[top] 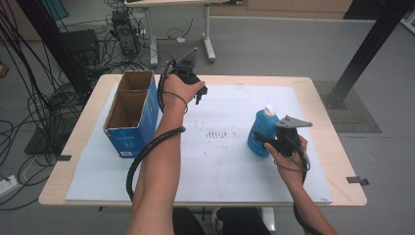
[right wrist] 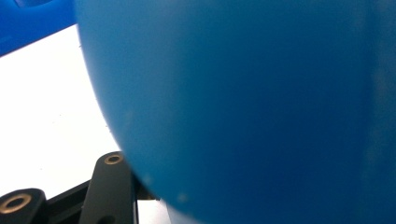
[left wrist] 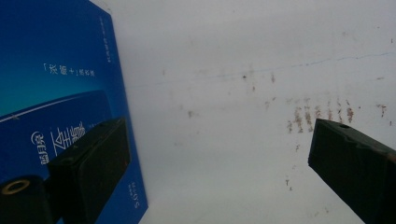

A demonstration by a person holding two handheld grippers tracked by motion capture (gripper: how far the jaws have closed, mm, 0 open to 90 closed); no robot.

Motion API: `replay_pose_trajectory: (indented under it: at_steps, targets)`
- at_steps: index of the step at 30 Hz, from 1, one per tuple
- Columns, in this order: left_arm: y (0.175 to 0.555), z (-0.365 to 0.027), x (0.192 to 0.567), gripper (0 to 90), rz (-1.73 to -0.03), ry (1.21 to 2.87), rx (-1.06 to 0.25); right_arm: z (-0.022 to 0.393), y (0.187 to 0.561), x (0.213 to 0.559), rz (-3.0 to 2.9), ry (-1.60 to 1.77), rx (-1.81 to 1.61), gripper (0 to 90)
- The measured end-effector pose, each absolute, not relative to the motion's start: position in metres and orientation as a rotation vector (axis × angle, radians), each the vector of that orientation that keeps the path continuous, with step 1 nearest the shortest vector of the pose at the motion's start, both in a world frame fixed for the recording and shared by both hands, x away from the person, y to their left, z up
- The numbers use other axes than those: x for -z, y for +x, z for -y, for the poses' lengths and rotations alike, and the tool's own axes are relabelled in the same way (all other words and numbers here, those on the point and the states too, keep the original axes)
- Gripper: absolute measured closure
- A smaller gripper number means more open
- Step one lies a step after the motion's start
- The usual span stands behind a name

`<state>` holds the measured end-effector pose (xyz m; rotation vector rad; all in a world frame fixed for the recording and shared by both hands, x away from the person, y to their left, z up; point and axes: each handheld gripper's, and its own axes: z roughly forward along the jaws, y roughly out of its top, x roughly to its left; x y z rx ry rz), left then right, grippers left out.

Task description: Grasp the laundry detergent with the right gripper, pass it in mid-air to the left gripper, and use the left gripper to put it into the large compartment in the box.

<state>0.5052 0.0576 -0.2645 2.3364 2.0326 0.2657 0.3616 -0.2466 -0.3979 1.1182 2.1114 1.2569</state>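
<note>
A blue bottle [top: 262, 131] with a white cap stands tilted at the right of the white mat [top: 220, 166]. My right gripper [top: 272, 142] is shut on its lower body from the near right side. In the right gripper view the bottle [right wrist: 243, 102] is pressed close, and one black finger [right wrist: 109, 186] shows beside it. My left gripper [top: 198, 93] is at the far side of the mat, just right of an open blue cardboard box [top: 132, 117]. In the left gripper view its jaws [left wrist: 219, 130] stand wide open over bare mat, with the box wall [left wrist: 51, 93] beside the left jaw.
The box has two open compartments and stands at the left of the mat. Brown smudges mark the mat's centre [top: 215, 133]. The wooden table edge [top: 337, 142] runs beyond the mat. Cables, a desk leg and dark posts are on the floor behind.
</note>
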Motion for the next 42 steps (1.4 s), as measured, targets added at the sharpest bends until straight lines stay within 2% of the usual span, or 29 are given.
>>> replay_pose_trajectory:
  at_steps: [42]
  targets:
    - [0.5052,-0.0545,0.2632,6.1,-2.030,2.336,-0.258,0.2473,0.3625,0.3977,-2.118,1.121,-1.263,44.0]
